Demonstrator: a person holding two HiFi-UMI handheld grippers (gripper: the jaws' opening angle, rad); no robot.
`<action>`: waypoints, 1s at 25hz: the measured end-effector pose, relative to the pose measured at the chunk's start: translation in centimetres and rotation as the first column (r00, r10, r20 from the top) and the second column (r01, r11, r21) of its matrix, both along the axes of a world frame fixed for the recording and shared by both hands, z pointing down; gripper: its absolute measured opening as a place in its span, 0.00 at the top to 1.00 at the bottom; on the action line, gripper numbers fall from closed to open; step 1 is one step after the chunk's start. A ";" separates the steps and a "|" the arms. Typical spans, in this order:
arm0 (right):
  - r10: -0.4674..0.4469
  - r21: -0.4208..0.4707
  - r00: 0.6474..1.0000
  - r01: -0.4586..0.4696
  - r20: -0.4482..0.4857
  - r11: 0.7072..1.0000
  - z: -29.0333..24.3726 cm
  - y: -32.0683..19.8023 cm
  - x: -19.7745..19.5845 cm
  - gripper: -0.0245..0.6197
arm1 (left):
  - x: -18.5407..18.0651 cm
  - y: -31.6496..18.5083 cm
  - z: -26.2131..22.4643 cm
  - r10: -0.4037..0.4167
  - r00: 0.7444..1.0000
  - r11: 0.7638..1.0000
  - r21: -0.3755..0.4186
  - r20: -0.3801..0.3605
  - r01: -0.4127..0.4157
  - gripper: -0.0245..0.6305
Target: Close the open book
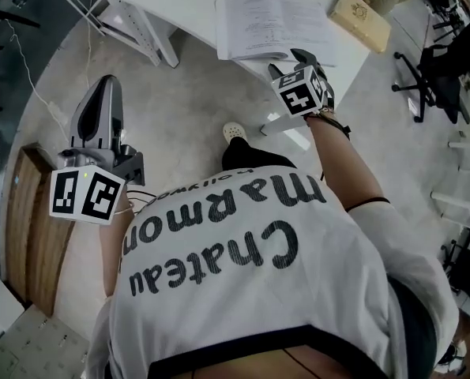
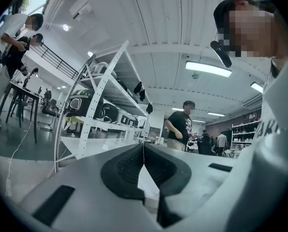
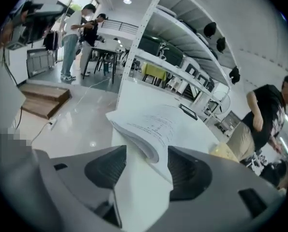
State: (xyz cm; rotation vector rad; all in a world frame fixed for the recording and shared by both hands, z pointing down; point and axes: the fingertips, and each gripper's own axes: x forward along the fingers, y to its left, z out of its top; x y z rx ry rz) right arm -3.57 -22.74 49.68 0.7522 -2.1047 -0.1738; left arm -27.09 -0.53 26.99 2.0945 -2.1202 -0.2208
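A thick white book lies on the white table with a printed page facing up, its near corner over the table's edge. My right gripper is at that corner, tilted down. In the right gripper view the book has its corner between the wide-apart jaws of the right gripper; the pads do not press on it. My left gripper hangs over the floor at the left, far from the book. In the left gripper view the left gripper is shut with nothing in it.
A tan box lies on the table right of the book. White table legs stand at the left. A wooden platform sits on the floor at far left, office chairs at right. Shelving and several people stand beyond.
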 end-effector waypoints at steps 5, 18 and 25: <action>-0.071 0.054 0.987 0.079 -0.142 0.995 1.3 -1.2 -1.3 0.56 | -1.1 -0.4 0.6 -0.028 0.999 0.999 -0.016 -0.015 0.028 0.93; -0.263 0.194 0.842 0.389 -0.471 0.900 2.7 -1.2 -3.8 0.53 | -1.9 -1.0 1.4 -0.066 0.997 0.998 -0.019 -0.031 0.065 0.93; -0.289 0.190 0.817 0.428 -0.499 0.883 3.6 -1.0 -4.7 0.53 | -2.2 -0.5 1.6 -0.094 0.995 0.995 -0.021 -0.034 0.094 0.93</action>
